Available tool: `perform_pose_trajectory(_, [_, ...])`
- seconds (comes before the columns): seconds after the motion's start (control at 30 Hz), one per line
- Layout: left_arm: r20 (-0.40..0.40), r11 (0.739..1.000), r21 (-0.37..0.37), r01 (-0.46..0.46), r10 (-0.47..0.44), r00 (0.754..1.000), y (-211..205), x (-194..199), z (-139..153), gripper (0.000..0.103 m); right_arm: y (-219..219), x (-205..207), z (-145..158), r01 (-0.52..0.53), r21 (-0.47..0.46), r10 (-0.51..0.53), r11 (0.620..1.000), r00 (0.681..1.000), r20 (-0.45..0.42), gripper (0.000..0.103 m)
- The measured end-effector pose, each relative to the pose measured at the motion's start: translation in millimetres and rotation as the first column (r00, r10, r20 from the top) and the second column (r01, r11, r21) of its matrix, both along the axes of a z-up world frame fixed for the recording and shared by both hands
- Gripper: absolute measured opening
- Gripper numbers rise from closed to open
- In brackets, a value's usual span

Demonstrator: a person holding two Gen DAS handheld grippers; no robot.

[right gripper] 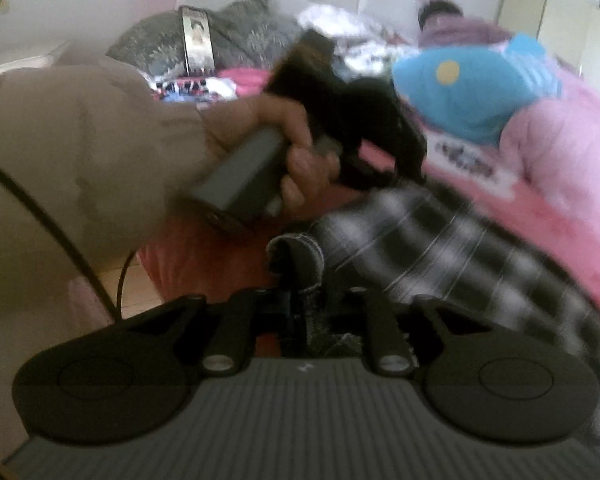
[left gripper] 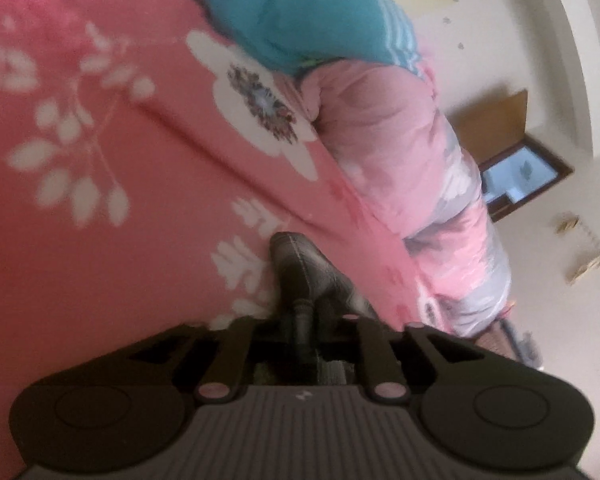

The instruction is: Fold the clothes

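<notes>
A black-and-white plaid garment (right gripper: 452, 248) lies across the pink bedspread (right gripper: 540, 208) in the right wrist view. My right gripper (right gripper: 296, 268) is shut on an edge of this plaid garment near its left end. My left gripper (left gripper: 300, 280) is shut on a dark grey stitched fold of the garment (left gripper: 300, 264), held over the pink floral bedspread (left gripper: 100, 240). In the right wrist view the left gripper (right gripper: 412, 160) shows as a blurred black shape in the person's hand (right gripper: 296, 152), at the garment's far edge.
A blue plush fish (right gripper: 468, 88) (left gripper: 312, 16) lies on a rolled pink quilt (left gripper: 400, 152) at the bed's far side. Grey pillows (right gripper: 228, 36) and a phone-like object (right gripper: 196, 40) sit at the head. A person (right gripper: 440, 16) is behind the bed. A cable (right gripper: 52, 224) hangs at left.
</notes>
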State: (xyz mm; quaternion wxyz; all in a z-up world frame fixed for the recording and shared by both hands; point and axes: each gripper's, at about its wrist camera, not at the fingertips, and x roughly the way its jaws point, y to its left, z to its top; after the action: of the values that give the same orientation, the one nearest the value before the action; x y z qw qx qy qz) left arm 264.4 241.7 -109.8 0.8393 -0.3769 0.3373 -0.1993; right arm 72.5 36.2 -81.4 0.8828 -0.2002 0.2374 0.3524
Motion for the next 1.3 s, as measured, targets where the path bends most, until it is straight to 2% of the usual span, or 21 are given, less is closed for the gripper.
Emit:
perform_pose_trajectory(0.03, [0.016, 1.000, 0.026, -0.005, 0.004, 1.000, 0, -5, 5, 0.033, -2, -3, 1, 0.005, 0.023, -0.005, 1.000, 1.000, -0.007, 0.024])
perform_pose_trajectory(0.07, [0.038, 0.999, 0.048, -0.024, 0.022, 0.999, -1, -11, 10, 0.043, -6, -7, 4, -0.001, 0.048, 0.001, 0.999, 1.000, -0.017, 0.031])
perform_pose_trajectory(0.1, [0.061, 0.997, 0.069, -0.043, 0.039, 0.997, -1, -18, 15, 0.048, -10, -11, 7, -0.004, 0.072, 0.006, 0.997, 1.000, -0.026, 0.037])
perform_pose_trajectory(0.17, [0.108, 0.990, 0.115, -0.087, 0.075, 0.991, -1, -34, 25, 0.050, -23, -19, 12, 0.004, 0.112, 0.000, 0.994, 0.999, -0.036, 0.046])
perform_pose_trajectory(0.3, [0.202, 0.951, 0.245, -0.187, 0.138, 0.970, -9, -73, 41, 0.055, -66, -35, 27, 0.069, 0.211, -0.054, 0.975, 0.996, -0.078, 0.050])
perform_pose_trajectory(0.4, [0.251, 0.914, 0.344, -0.216, 0.132, 0.959, -23, -97, 43, 0.060, -126, -39, 39, 0.197, 0.347, -0.147, 0.917, 0.975, -0.165, 0.054])
perform_pose_trajectory(0.47, [0.268, 0.882, 0.413, -0.225, 0.119, 0.956, -36, -109, 42, 0.062, -173, -41, 47, 0.302, 0.419, -0.223, 0.856, 0.948, -0.227, 0.057])
perform_pose_trajectory(0.53, [0.272, 0.851, 0.472, -0.228, 0.106, 0.957, -48, -118, 39, 0.066, -225, -42, 55, 0.401, 0.481, -0.289, 0.780, 0.912, -0.292, 0.058])
perform_pose_trajectory(0.63, [0.255, 0.830, 0.511, -0.223, 0.101, 0.962, -62, -122, 36, 0.067, -314, -40, 65, 0.531, 0.565, -0.363, 0.631, 0.846, -0.390, 0.068])
perform_pose_trajectory(0.67, [0.255, 0.825, 0.518, -0.225, 0.101, 0.962, -66, -124, 36, 0.067, -342, -37, 66, 0.561, 0.591, -0.372, 0.580, 0.827, -0.421, 0.074])
perform_pose_trajectory(0.7, [0.259, 0.818, 0.527, -0.230, 0.104, 0.960, -70, -125, 37, 0.067, -371, -31, 65, 0.597, 0.605, -0.379, 0.526, 0.802, -0.462, 0.081])
perform_pose_trajectory(0.77, [0.266, 0.810, 0.538, -0.234, 0.101, 0.959, -79, -128, 39, 0.067, -427, -19, 63, 0.664, 0.620, -0.383, 0.418, 0.748, -0.543, 0.082])
perform_pose_trajectory(0.83, [0.272, 0.794, 0.560, -0.237, 0.094, 0.958, -89, -131, 41, 0.068, -468, -10, 54, 0.726, 0.597, -0.378, 0.341, 0.688, -0.620, 0.084])
perform_pose_trajectory(0.9, [0.277, 0.771, 0.590, -0.240, 0.086, 0.957, -100, -133, 42, 0.070, -494, 1, 43, 0.752, 0.591, -0.351, 0.291, 0.659, -0.665, 0.084])
perform_pose_trajectory(0.97, [0.274, 0.760, 0.601, -0.248, 0.096, 0.957, -104, -129, 39, 0.070, -507, 8, 31, 0.740, 0.608, -0.330, 0.286, 0.672, -0.663, 0.084])
perform_pose_trajectory(1.03, [0.271, 0.749, 0.611, -0.256, 0.106, 0.957, -108, -126, 36, 0.070, -509, 14, 25, 0.715, 0.616, -0.332, 0.330, 0.699, -0.633, 0.079])
perform_pose_trajectory(1.1, [0.269, 0.737, 0.622, -0.264, 0.115, 0.956, -113, -122, 34, 0.070, -510, 20, 19, 0.686, 0.615, -0.343, 0.390, 0.728, -0.594, 0.059])
perform_pose_trajectory(1.13, [0.267, 0.731, 0.628, -0.268, 0.120, 0.956, -115, -120, 32, 0.070, -508, 28, 16, 0.678, 0.597, -0.357, 0.429, 0.734, -0.578, 0.054])
perform_pose_trajectory(1.2, [0.266, 0.720, 0.637, -0.276, 0.131, 0.955, -119, -117, 29, 0.070, -505, 49, 11, 0.667, 0.565, -0.368, 0.486, 0.742, -0.560, 0.031])
perform_pose_trajectory(1.27, [0.280, 0.716, 0.634, -0.293, 0.141, 0.950, -120, -117, 25, 0.070, -501, 67, 3, 0.658, 0.529, -0.375, 0.536, 0.747, -0.549, 0.017])
perform_pose_trajectory(1.3, [0.290, 0.712, 0.634, -0.302, 0.142, 0.946, -121, -118, 23, 0.071, -499, 74, 0, 0.656, 0.509, -0.381, 0.557, 0.747, -0.545, 0.014])
